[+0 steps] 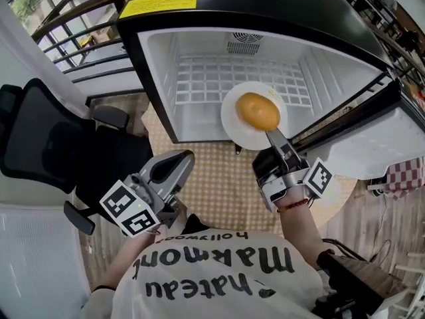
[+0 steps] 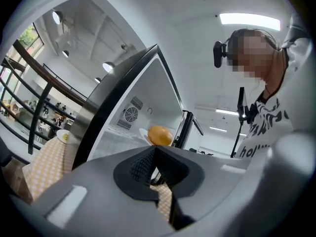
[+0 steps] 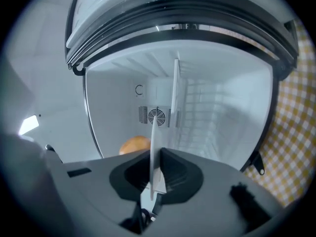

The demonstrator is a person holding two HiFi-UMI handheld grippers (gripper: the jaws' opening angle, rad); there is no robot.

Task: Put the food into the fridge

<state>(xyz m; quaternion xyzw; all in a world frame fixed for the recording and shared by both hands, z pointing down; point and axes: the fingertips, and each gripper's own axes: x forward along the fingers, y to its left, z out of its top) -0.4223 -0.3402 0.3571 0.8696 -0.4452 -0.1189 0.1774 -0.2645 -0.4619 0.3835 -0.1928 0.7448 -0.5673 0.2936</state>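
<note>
An open black mini fridge (image 1: 159, 52) with a white inside and a wire shelf (image 1: 219, 78) stands in front of me. My right gripper (image 1: 273, 137) is shut on the rim of a white plate (image 1: 239, 130) that carries a round orange bun (image 1: 257, 110), held at the fridge's opening. In the right gripper view the plate (image 3: 154, 147) shows edge-on between the jaws, with the bun (image 3: 134, 144) to its left. My left gripper (image 1: 174, 165) hangs lower left, shut and empty. From its view (image 2: 155, 149) I see the bun (image 2: 159, 135) against the fridge (image 2: 148, 93).
The fridge door (image 1: 372, 138) swings out at the right. A black office chair (image 1: 46, 138) stands at the left. A checkered mat (image 1: 219, 185) covers the floor before the fridge. A fan vent (image 3: 155, 115) sits on the fridge's back wall.
</note>
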